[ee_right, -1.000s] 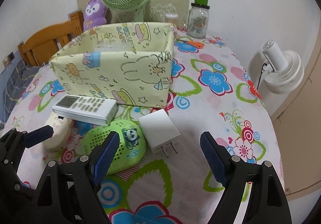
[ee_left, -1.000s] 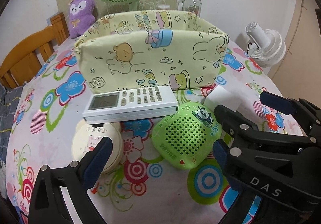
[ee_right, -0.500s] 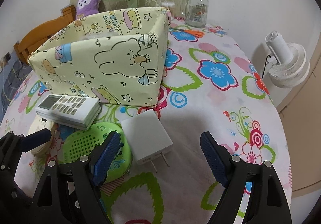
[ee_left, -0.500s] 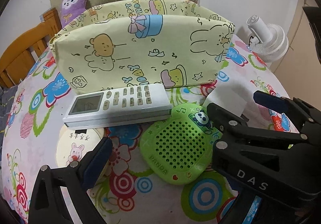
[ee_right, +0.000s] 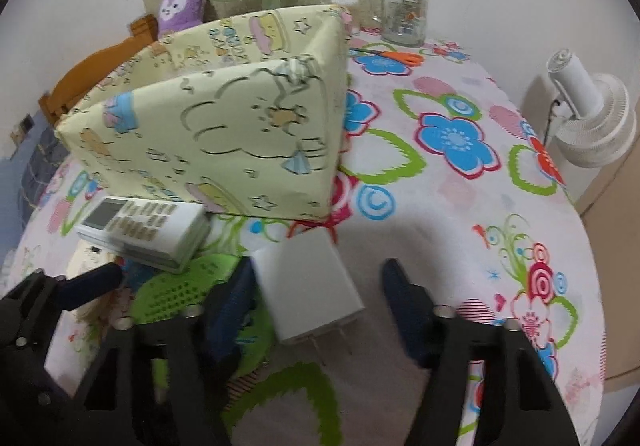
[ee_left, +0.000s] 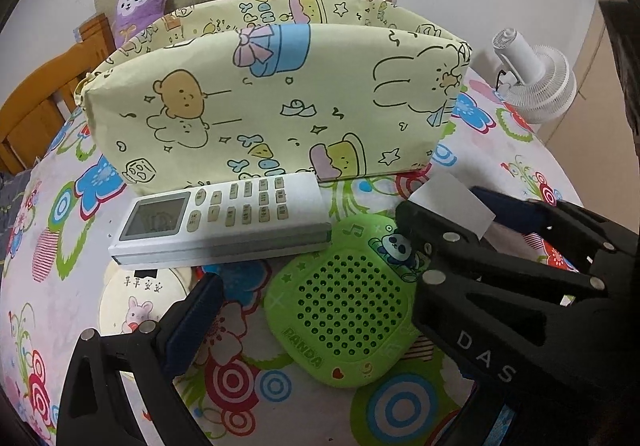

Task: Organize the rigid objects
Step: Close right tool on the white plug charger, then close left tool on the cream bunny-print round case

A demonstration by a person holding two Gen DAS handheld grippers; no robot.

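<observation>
Jaws spread on left gripper [ee_left: 316, 310], over green speaker [ee_left: 344, 302]; remote [ee_left: 224, 222] at 11 o'clock, pressed against fabric bin [ee_left: 272, 102], interior unseen.

Right wrist: right gripper [ee_right: 316, 286] jaws wide, bracketing white charger [ee_right: 312, 282], likely lining up pickup; bin at 11 o'clock.

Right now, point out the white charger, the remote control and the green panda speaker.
white charger [ee_right: 310, 288], right wrist view, its top face.
remote control [ee_left: 224, 212], left wrist view, its keypad.
green panda speaker [ee_left: 348, 312], left wrist view, its perforated grille.
</observation>
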